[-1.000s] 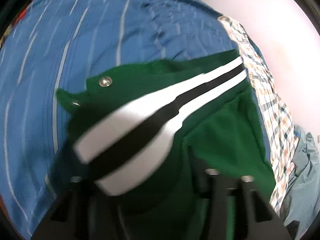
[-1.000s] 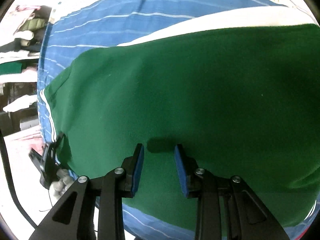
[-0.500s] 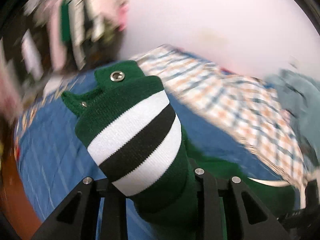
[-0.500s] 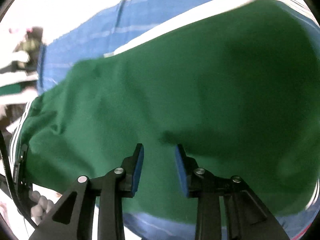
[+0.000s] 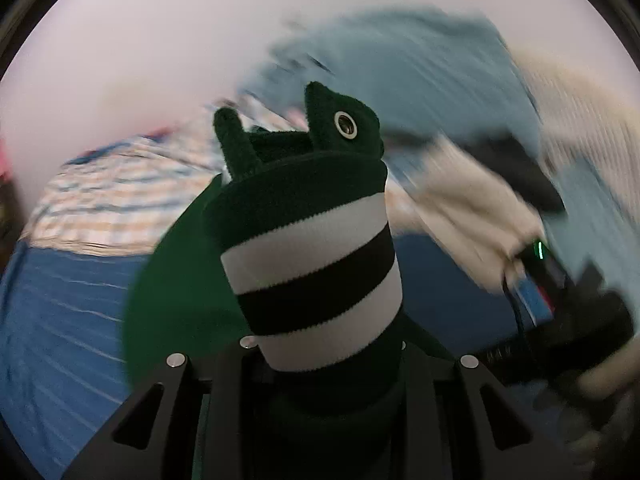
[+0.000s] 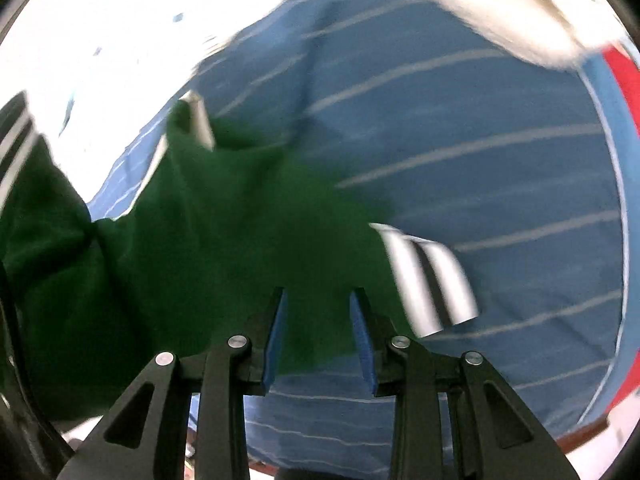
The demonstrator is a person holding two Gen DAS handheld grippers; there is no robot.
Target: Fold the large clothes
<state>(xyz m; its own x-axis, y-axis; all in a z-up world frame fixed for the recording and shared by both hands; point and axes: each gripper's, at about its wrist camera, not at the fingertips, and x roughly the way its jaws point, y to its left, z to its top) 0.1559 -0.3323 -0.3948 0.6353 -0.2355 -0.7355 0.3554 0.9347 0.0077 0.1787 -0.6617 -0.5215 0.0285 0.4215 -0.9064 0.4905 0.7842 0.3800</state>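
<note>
The left gripper (image 5: 320, 364) holds the striped cuff (image 5: 312, 264) of the green jacket (image 6: 192, 248). Its jaws are closing, and the cuff is bunched up between them. A snap button (image 5: 346, 123) shows at the top of the cuff. The cuff is lifted up in the air.

The right gripper (image 6: 318, 322) has its blue pads (image 6: 275, 328) a little way apart. Green cloth lies between them, but I cannot tell if they pinch it.

Most of the jacket lies on the blue striped sheet (image 6: 500, 160), toward its left edge in the right camera. Another striped band (image 6: 430, 280) of it sits near the middle of the sheet. A checked cloth (image 5: 112, 200) and a pale blue cloth (image 5: 420, 80) lie at the far edge of the sheet.

Everything looks blurry, so the hands seem to be going fast. I think the cuff could slip out if the pull is too hard. The jacket could also bunch up or drag into the other clothes. Then the fold would come out crooked.
</note>
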